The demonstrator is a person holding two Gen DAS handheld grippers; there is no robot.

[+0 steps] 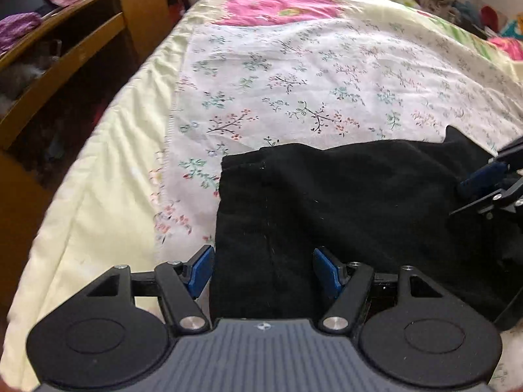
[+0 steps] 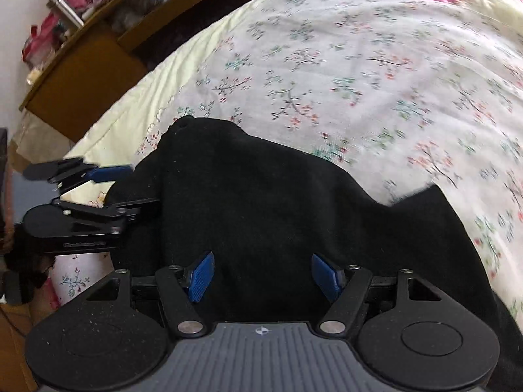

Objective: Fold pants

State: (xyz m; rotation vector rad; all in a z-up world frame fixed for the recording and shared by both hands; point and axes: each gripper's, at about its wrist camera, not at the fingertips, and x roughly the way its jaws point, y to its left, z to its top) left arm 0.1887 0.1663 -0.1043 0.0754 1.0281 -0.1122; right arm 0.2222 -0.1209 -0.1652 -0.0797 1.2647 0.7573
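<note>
On the bed (image 1: 294, 75): black pants (image 1: 327, 202), seemingly part-folded. Your left gripper (image 1: 261, 271) and right gripper (image 2: 263, 272) straddle its near edge, jaws wide, gripping nothing, ready to pinch.

Floral bedspread (image 1: 294, 75), wooden shelf (image 1: 98, 29) alongside

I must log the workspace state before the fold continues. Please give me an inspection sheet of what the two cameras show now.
Surface: bed under a floral sheet, with wrinkles.
Job's things: black pants bunched on the near part of the bed, not flat.
Clutter: clothes heaped at the far right of the bed.
Grippers: left gripper and right gripper, jaws wide apart with pants fabric between, no clamp.
Cables: nothing seen.
Surroundings: wooden shelf unit beside the bed, holding clothes.
</note>
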